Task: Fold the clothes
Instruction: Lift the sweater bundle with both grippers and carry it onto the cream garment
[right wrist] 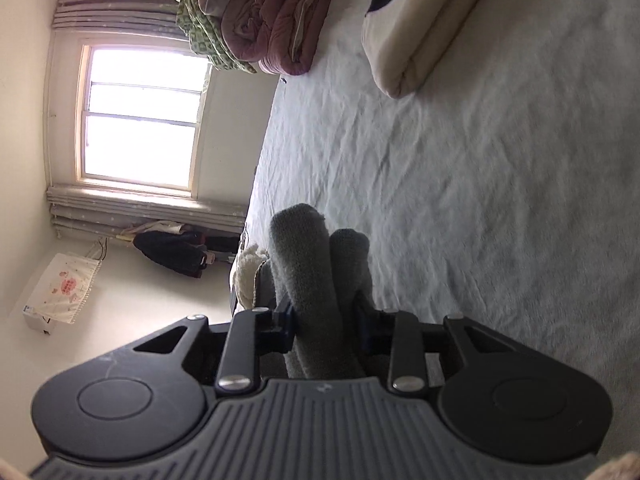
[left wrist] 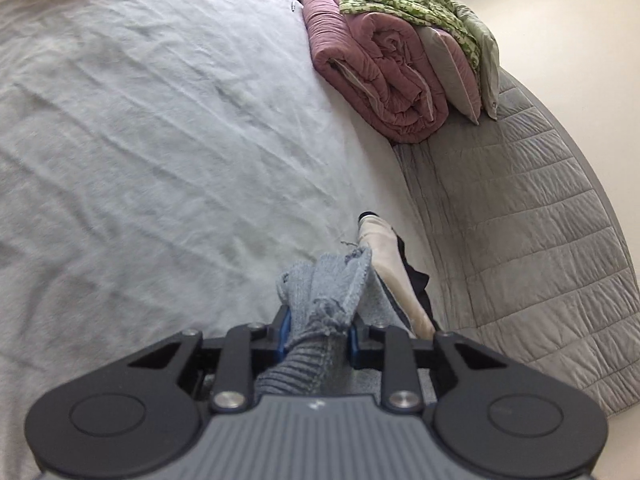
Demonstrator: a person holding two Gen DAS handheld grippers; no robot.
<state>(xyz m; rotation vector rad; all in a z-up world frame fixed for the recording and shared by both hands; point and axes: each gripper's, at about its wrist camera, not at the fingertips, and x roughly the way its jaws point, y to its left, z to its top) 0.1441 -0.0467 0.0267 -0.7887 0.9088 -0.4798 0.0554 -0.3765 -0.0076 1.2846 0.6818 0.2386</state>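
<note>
Both claws clamped on a grey knit garment above the bed

Left claw [left wrist: 318,338] pinches the ribbed, frayed edge of the garment [left wrist: 320,292]; right claw [right wrist: 326,326] grips two rolled folds pointing straight ahead. The cloth hangs between them over the white bed sheet [left wrist: 160,140], a folded cream garment [right wrist: 420,32] lying far ahead

grey knit garment [left wrist: 320,320] with a frayed edge, bunched up and lifted over the white bed [left wrist: 160,140].
</note>
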